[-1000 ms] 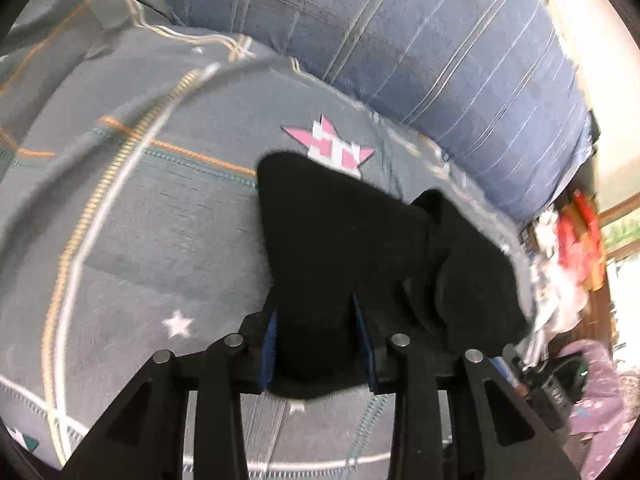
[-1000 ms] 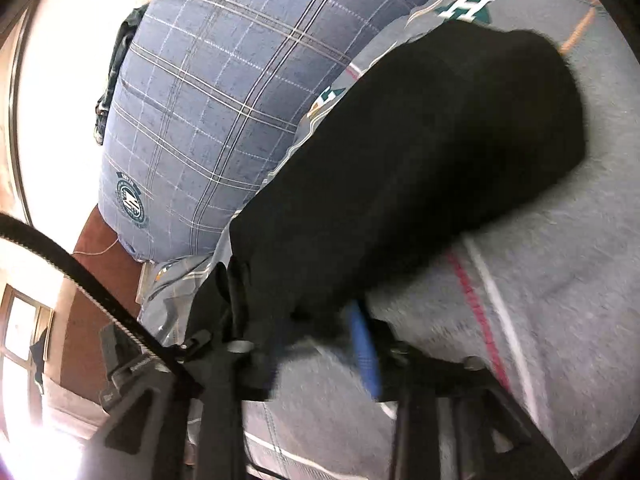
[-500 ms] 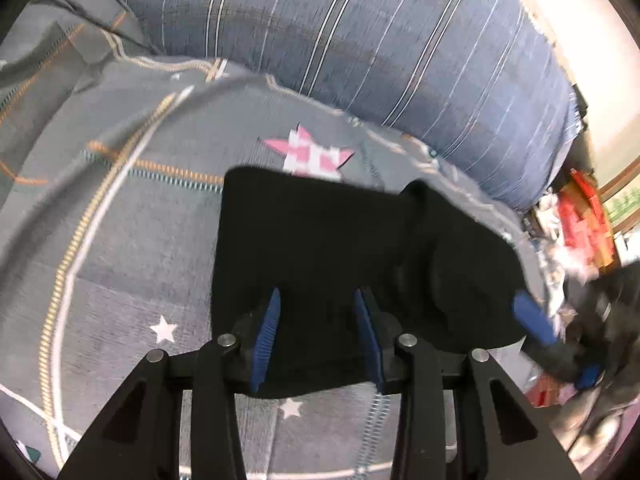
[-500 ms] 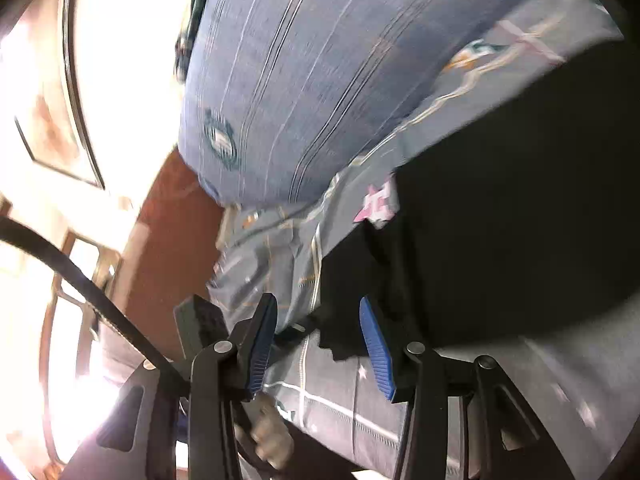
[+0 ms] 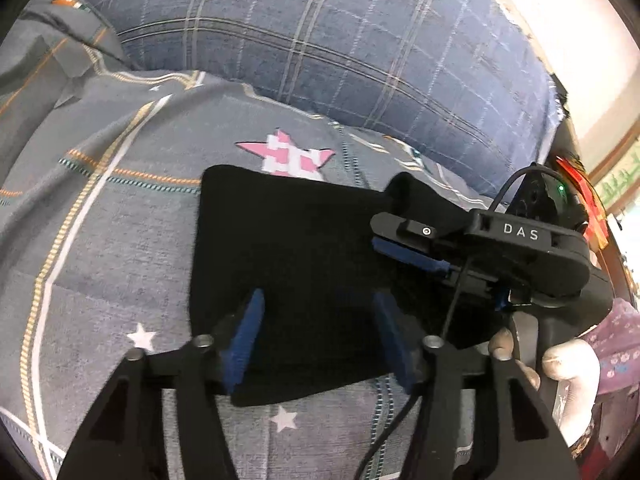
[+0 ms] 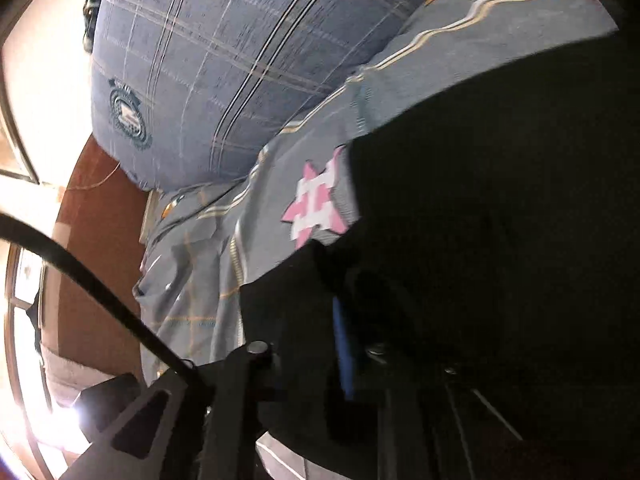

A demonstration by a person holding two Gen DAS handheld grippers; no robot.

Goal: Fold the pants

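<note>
Black pants (image 5: pixel 288 232) lie folded on a grey patterned bedspread (image 5: pixel 120 240). My left gripper (image 5: pixel 318 300) hovers over their near edge with its blue pads (image 5: pixel 250 332) wide apart. Its jaws are opening and the cloth lies under and between them, not pinched. My right gripper (image 5: pixel 394 240) reaches in from the right over a raised fold of the pants. Its jaws are closing and a fold of cloth sits between them. In the right wrist view the pants (image 6: pixel 500 200) fill the right side, and cloth bunches around my right gripper (image 6: pixel 356 320) and hides one finger.
A big blue plaid bolster (image 5: pixel 340 40) runs along the far side of the bed, also seen in the right wrist view (image 6: pixel 200 60). A pink star patch (image 5: pixel 292 156) lies just beyond the pants. A person's hand (image 5: pixel 568 360) holds the right gripper's handle. Clutter lies off the bed's right edge.
My left jaws have spread and let go of the pants' near edge. My right gripper has swung across onto the right part of the pants and its jaws have narrowed.
</note>
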